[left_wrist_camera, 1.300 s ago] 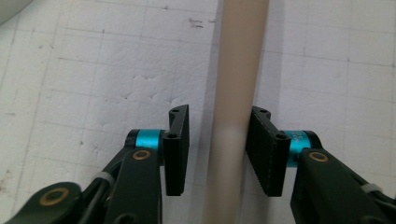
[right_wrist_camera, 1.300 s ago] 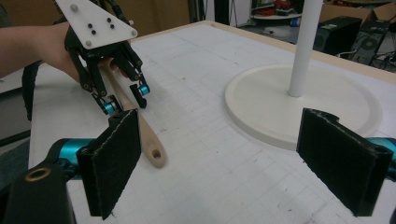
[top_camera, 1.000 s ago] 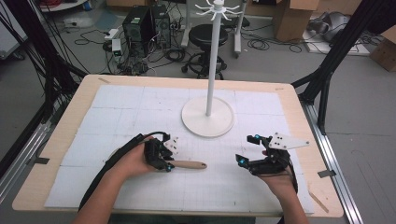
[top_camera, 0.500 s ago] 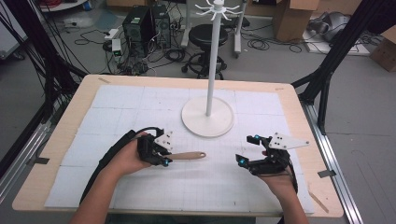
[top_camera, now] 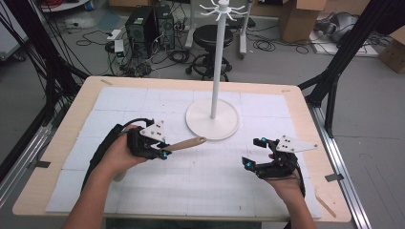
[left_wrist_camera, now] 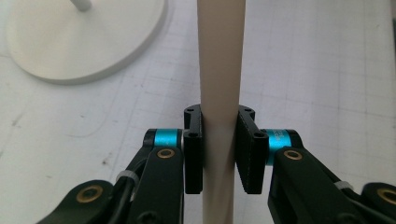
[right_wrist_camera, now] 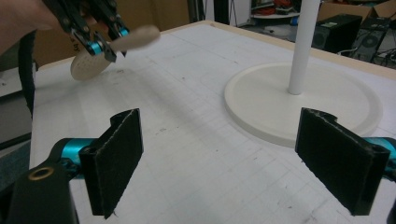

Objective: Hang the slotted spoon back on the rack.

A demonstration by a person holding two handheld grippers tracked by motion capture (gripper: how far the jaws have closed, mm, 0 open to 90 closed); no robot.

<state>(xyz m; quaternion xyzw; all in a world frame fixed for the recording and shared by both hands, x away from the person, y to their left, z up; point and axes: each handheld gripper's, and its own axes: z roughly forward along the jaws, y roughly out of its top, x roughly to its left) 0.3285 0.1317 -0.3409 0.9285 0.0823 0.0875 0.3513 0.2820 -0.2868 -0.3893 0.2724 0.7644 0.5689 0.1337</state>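
My left gripper [top_camera: 162,153] is shut on a beige utensil [top_camera: 188,143] and holds it above the mat left of centre. The handle points toward the white stand [top_camera: 212,119]. In the left gripper view both pads clamp the handle [left_wrist_camera: 219,70], which runs straight up between them, and the left gripper [left_wrist_camera: 219,149] hangs above the mat. The right gripper view shows the utensil's round perforated head [right_wrist_camera: 86,65] behind the left gripper [right_wrist_camera: 105,44]. My right gripper [top_camera: 253,152] rests low at the right, open, with nothing between its wide-set pads [right_wrist_camera: 114,158].
The stand's round base [right_wrist_camera: 303,102] sits at the table's middle back; its thin pole [top_camera: 217,62] rises to a crown of hooks. A white gridded mat [top_camera: 205,186] covers the wooden table [top_camera: 296,100]. Black frame legs flank both sides.
My left gripper has risen and drifted toward the stand, carrying the utensil off the mat; the handle now tilts up. The right gripper has stayed put.
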